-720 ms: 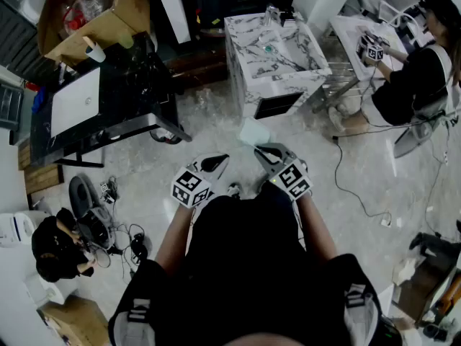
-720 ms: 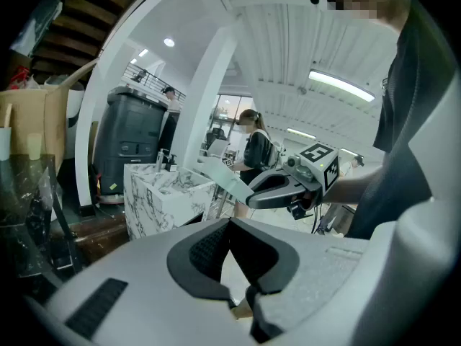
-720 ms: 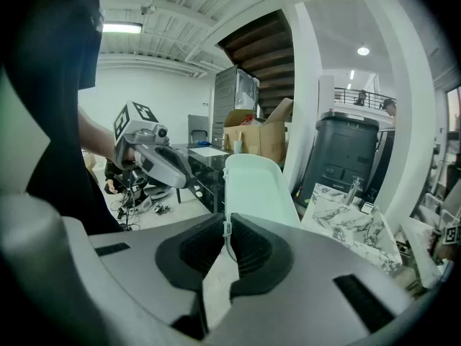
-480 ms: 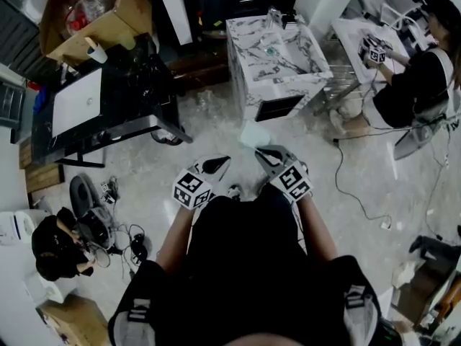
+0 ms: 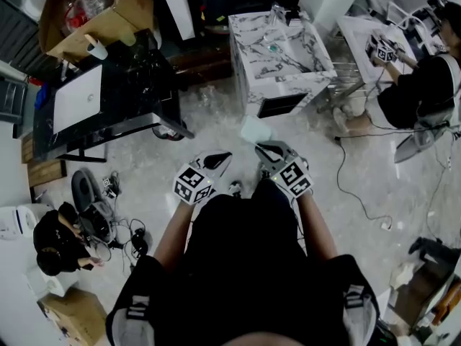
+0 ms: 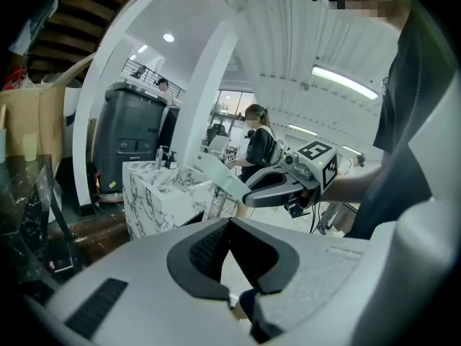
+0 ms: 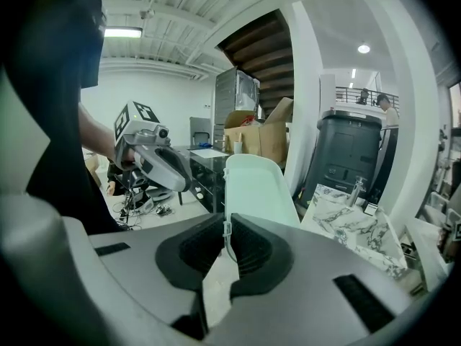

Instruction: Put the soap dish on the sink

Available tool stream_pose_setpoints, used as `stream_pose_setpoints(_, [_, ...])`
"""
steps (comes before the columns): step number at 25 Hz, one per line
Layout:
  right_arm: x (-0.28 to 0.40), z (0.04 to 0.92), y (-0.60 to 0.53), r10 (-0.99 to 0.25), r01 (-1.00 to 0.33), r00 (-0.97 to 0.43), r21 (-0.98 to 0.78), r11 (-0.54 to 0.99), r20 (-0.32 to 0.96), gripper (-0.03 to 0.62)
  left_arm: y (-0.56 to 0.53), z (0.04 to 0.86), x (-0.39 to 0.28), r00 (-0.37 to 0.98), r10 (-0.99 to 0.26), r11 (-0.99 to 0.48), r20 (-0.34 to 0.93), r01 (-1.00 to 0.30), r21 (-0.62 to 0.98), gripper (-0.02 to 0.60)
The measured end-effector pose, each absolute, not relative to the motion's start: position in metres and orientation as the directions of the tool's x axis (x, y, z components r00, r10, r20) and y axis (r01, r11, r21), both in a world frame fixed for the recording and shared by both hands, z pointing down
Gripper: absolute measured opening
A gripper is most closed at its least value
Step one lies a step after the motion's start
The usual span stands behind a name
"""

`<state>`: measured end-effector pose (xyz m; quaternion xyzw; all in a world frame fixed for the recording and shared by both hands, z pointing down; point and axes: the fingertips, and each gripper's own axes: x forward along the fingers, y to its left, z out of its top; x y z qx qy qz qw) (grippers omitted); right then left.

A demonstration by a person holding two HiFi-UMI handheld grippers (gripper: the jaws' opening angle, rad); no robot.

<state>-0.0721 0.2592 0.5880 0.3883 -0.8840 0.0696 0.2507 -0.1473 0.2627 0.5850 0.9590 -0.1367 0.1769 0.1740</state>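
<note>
The soap dish (image 5: 253, 130) juts ahead of the right tool (image 5: 265, 151), with the sink (image 5: 245, 46) farther beyond.

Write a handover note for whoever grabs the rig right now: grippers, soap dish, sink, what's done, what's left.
Left gripper: jaws together, nothing between them.
Right gripper: shut on the edge of the pale green soap dish, which sticks out ahead of the jaws.
Marble sink: stands ahead across the floor, apart from both grippers.
Done: the dish is picked up and is in the air.
Left: carry it to the sink, set it on the marble top, open the right jaws and back away.
</note>
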Motion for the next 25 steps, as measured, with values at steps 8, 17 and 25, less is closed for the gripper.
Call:
stream_pose_setpoints(8, [-0.05, 0.592, 0.24, -0.609, -0.706, -0.586, 0.031, 0.708, 0.535, 0.02, 0.241, 0.578, -0.122, 0.893, -0.222, -0.891, 0.39, -0.349, 0.291, -0.002])
stream_pose_setpoints(17, [-0.037, 0.592, 0.208, -0.57, -0.642, -0.639, 0.05, 0.765, 0.517, 0.02, 0.208, 0.572, -0.102, 0.88, -0.262, -0.88, 0.396, -0.386, 0.276, -0.002])
stream_pose_setpoints(25, [-0.014, 0.594, 0.189, -0.53, -0.6, -0.667, 0.044, 0.799, 0.523, 0.02, 0.191, 0.571, -0.075, 0.869, -0.295, -0.864, 0.397, -0.42, 0.278, -0.002])
